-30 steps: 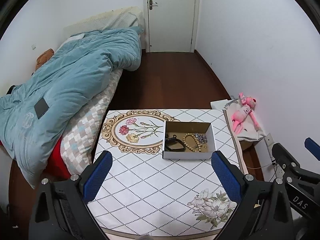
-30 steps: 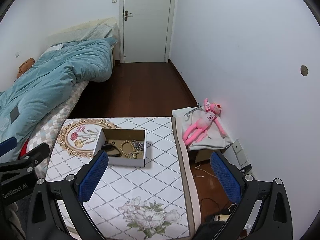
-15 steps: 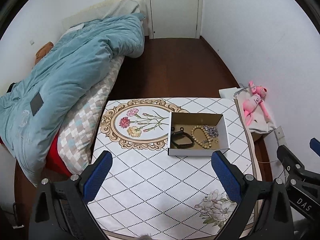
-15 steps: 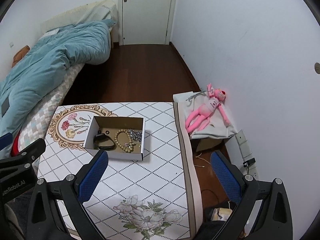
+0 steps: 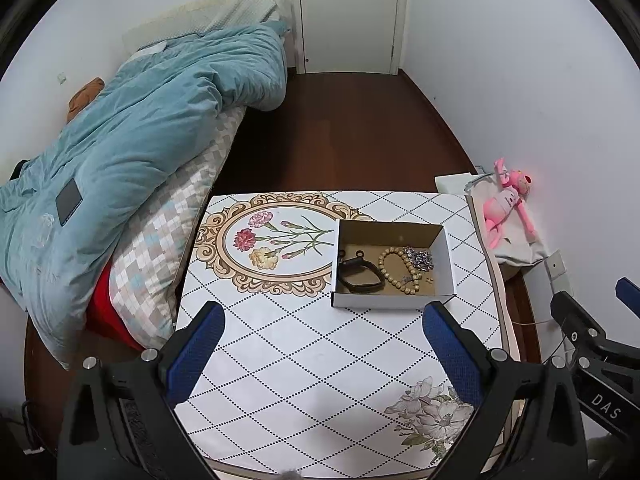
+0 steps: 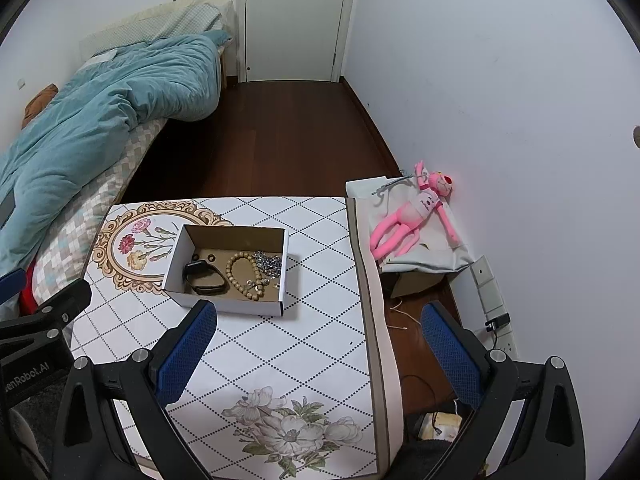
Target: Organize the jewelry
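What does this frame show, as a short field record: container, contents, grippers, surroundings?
container: open cardboard box on the patterned tabletop
contents: black band, wooden bead bracelet, silver chain
left gripper: open, empty, short of the box
right gripper: open, empty
surroundings: bed with blue duvet, pink plush toy beside the table

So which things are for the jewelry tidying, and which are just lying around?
For the job:
cardboard box
black band
wooden bead bracelet
silver chain
left tongs and right tongs, both open

Just lying about:
pink plush toy
blue quilt
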The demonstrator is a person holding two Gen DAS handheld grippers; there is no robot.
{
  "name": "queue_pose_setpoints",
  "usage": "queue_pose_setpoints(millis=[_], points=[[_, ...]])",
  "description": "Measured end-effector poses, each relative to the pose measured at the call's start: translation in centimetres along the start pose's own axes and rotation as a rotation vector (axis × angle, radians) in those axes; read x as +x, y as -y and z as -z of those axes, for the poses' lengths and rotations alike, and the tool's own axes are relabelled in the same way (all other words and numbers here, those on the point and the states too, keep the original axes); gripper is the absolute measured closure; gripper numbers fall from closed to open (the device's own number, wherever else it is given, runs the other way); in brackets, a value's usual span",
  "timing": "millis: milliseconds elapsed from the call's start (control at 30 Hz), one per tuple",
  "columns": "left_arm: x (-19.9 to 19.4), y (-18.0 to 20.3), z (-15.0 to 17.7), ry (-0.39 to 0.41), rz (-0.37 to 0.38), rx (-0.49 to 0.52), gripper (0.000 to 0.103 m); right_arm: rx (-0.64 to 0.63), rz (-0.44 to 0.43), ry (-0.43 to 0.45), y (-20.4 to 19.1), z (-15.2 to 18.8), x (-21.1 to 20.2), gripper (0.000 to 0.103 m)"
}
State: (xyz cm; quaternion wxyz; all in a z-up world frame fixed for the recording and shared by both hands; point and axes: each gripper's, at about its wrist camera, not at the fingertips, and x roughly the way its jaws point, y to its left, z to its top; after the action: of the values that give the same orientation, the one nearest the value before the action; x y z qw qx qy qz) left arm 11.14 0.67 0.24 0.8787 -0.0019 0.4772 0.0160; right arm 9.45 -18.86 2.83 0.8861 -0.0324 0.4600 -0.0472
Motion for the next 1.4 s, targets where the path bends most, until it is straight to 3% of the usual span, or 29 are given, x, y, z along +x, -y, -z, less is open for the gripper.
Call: queue_pose_setpoints(millis=[1400], points=[[0.4,-0.1,0.59,-0.017,0.012,0.002,0.002,-0.005,-0.003,-0.009,-0.03,0.53,-0.19,0.0]])
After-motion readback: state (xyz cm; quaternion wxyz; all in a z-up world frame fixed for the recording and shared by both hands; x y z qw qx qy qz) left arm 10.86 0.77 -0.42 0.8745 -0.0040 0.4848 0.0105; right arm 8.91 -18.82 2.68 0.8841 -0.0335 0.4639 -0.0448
